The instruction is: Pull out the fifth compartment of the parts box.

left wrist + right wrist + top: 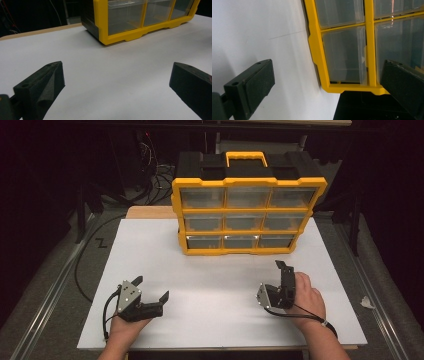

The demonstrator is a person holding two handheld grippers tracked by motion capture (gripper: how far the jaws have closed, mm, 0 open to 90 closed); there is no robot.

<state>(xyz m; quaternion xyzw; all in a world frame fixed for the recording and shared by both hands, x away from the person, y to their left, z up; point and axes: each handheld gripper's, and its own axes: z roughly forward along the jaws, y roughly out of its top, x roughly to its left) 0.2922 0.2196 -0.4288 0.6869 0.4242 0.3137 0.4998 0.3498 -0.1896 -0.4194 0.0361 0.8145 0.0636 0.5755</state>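
Yellow-framed organiser (248,215) stands upright toward the far edge of the white board (210,295), black carry-case body behind the frame, yellow handle (245,157) on top. Nine clear drawers (245,221) in a three-by-three grid, all pushed in flush with the frame. What the drawers hold cannot be made out from the high view.

Your left gripper (151,289) rests low near the front-left part of the board, jaws spread wide, nothing between them. Left gripper view confirms: both black pads apart, bare white surface in the gap, the organiser's bottom-left corner (107,37) well ahead and to the right of centre.

Your right gripper (279,276) sits near the front-right part of the board, rolled onto its side so one jaw points up toward the organiser. Jaws wide open, empty. Right gripper view is turned accordingly: the drawer grid runs sideways, with one clear drawer (344,53) framed between the two pads, still apart from them.

Both grippers are well short of the organiser; neither touches it. A black cable (82,265) loops off the board's left side onto the grey floor.
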